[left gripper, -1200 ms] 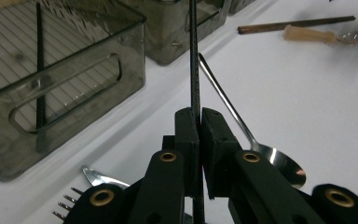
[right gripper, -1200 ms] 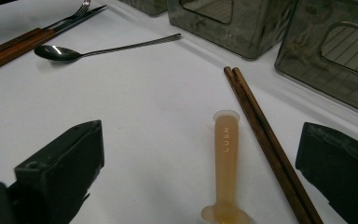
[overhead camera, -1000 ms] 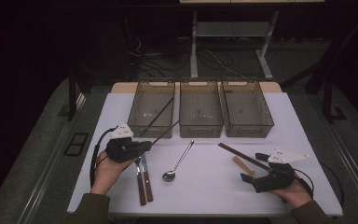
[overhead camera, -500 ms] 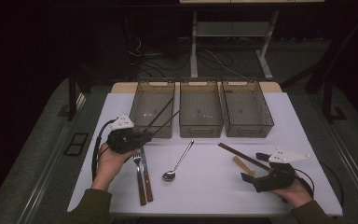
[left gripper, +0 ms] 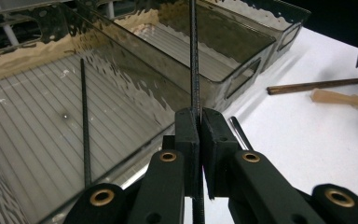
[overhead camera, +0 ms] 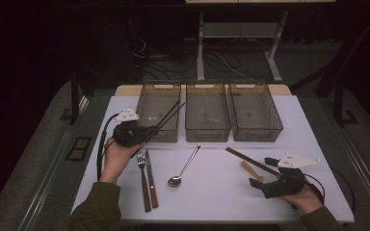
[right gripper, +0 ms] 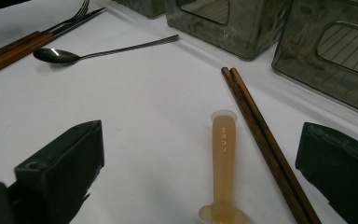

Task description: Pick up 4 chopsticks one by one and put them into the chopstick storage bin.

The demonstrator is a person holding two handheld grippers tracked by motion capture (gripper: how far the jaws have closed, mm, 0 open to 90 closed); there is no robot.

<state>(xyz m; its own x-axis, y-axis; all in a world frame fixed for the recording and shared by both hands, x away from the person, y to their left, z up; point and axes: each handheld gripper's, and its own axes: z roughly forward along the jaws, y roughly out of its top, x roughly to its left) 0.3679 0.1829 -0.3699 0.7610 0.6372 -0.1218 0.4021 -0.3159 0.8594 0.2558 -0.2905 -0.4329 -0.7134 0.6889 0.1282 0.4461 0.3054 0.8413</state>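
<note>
Black chopstick (left gripper: 194, 70) clamped in left gripper (left gripper: 199, 135) (over bin).

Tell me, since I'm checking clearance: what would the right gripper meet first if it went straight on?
Probably the tan utensil lying between the open right gripper jaws, brown chopsticks beside it.

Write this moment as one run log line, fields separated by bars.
left gripper: shut on black chopstick | over left bin | right gripper: open, beside brown chopsticks
</note>
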